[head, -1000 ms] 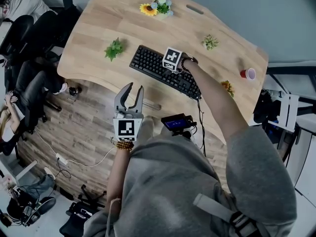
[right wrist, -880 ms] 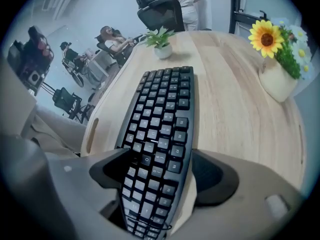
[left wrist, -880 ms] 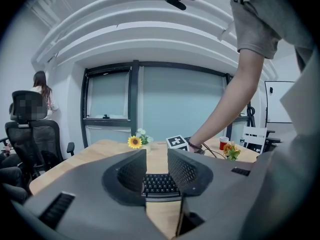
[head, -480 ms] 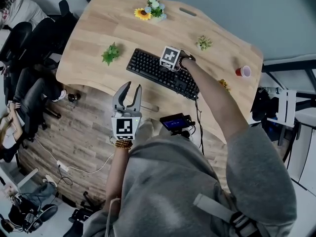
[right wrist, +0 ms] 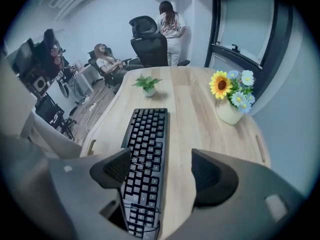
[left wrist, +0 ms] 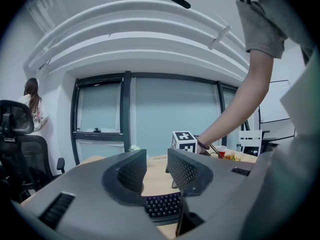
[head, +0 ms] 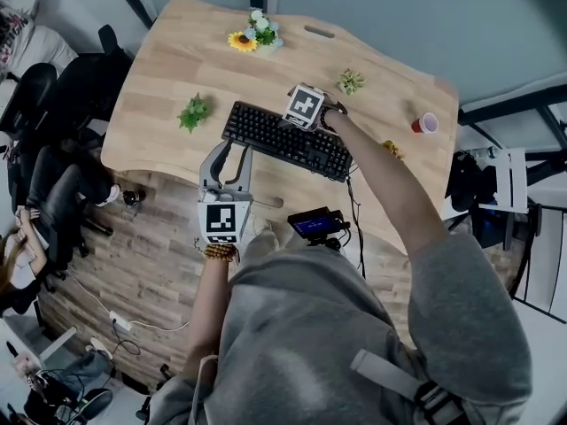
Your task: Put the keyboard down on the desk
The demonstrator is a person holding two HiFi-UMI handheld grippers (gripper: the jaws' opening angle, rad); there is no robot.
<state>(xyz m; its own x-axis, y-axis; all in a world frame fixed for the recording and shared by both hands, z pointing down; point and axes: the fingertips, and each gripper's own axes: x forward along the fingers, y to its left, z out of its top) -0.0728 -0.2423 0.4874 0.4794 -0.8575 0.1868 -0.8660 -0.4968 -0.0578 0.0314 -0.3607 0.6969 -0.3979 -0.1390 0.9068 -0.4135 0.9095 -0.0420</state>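
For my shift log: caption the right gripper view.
Open right gripper over the keyboard on the desk, flower vase beyond.

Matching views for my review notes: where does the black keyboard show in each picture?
Head view: keyboard on the desk, centre, slanted.
Left gripper view: keyboard low centre, beyond the jaws.
Right gripper view: keyboard left of centre, down to the bottom edge.
Shared landmark: sunflower vase, head and right gripper views.
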